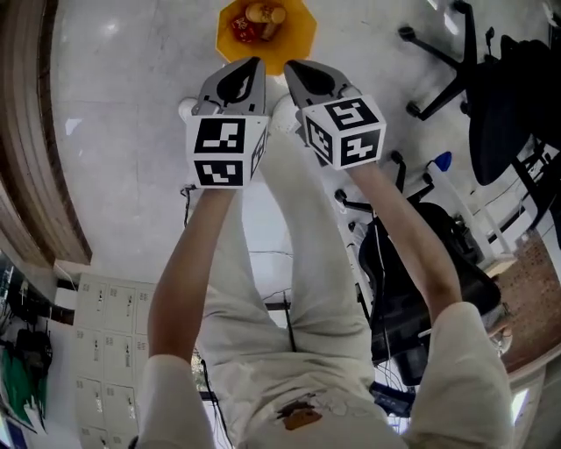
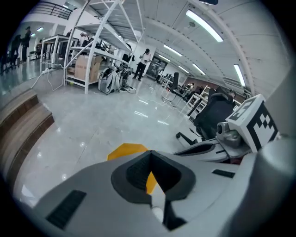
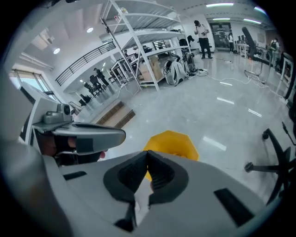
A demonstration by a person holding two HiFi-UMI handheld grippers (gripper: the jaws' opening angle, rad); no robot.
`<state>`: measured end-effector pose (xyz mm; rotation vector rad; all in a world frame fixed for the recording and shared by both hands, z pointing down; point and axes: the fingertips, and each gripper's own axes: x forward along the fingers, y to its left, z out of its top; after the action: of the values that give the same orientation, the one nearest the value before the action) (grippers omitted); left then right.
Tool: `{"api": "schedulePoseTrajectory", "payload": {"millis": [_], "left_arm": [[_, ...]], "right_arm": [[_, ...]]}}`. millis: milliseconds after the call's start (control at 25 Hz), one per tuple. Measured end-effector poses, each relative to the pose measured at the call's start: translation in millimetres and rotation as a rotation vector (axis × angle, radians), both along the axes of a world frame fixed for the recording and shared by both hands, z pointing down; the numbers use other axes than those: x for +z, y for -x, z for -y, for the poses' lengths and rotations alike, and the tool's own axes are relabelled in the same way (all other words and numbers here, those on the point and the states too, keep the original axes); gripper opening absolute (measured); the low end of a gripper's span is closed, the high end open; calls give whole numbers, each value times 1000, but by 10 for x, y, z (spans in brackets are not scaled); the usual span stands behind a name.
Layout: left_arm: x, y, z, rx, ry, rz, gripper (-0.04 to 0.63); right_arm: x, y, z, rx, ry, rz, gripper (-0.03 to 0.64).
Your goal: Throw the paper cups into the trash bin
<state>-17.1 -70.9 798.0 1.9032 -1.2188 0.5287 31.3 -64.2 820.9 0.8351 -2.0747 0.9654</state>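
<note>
Now the left gripper (image 2: 150,159) and right gripper (image 3: 147,157) both hang with fingers closed on nothing above the yellow trash bin (image 1: 300,33) on the floor, what look like paper cups (image 1: 263,14) lying inside, and we reckon a careless downward reach could clip its rim and tip it.

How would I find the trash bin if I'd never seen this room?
Start with the big shiny grey floor. In front of the person's white shoes sits the trash bin, open-topped with rubbish inside. It is the only bright yellow, eight-sided thing there; the nearby office chairs are black.
</note>
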Motion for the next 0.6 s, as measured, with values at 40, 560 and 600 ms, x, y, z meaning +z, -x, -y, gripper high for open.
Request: {"api": "schedulePoseTrajectory", "payload": {"millis": [40, 560, 600], "left_arm": [[-156, -6, 17, 2, -13, -3, 5], [-2440, 38, -292, 9, -92, -16, 6], [-2629, 51, -328, 3, -98, -19, 5]], "right_arm": [[-136, -3, -3, 3, -9, 0, 8], [-2416, -69, -274, 92, -65, 66, 8], [-2611, -57, -315, 89, -68, 75, 8]]}}
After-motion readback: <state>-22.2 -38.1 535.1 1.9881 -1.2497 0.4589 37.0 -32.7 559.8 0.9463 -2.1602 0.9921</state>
